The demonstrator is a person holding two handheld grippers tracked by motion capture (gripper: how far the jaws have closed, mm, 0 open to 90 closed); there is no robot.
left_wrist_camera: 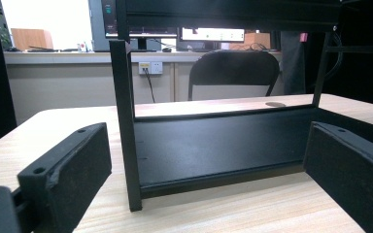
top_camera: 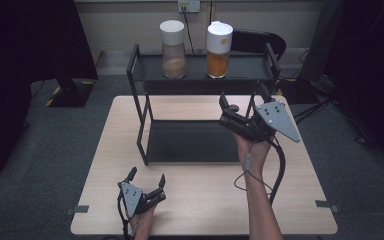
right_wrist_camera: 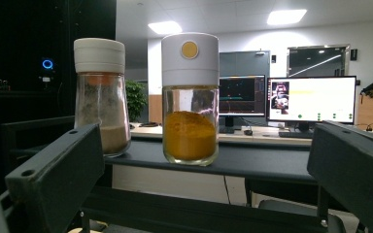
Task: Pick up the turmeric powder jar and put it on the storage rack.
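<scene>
1. A light wooden table [top_camera: 200,210] is seen from the high view, standing on a grey floor, with a dark chair [left_wrist_camera: 235,73] beyond its far edge.
2. A black 2-tier metal rack [top_camera: 200,142] is placed on the far half of the table; its lower shelf lies flat on the tabletop and its upper shelf [top_camera: 200,70] is raised on thin posts.
3. The right gripper [top_camera: 240,102] is held up in the person's right hand [top_camera: 252,150], just in front of the rack's right side and near the level of the upper shelf. Its jaws are spread wide apart and nothing is held between them.
4. The left gripper [top_camera: 146,177] is rested low over the near left part of the table, well apart from the right one, and is pointed at the rack's lower shelf. Its jaws are likewise parted, with nothing between them.
5. The jar of yellow powder [right_wrist_camera: 190,99] is set upright on the upper shelf, toward its right, and is capped with a white lid bearing a yellow dot. In the right gripper view it is framed between the 2 jaws but is not touched by them.
6. The jar of pale brown powder [right_wrist_camera: 100,97] is stood just beside it on the left, under a plain white lid, with a small gap between the 2 jars.
</scene>
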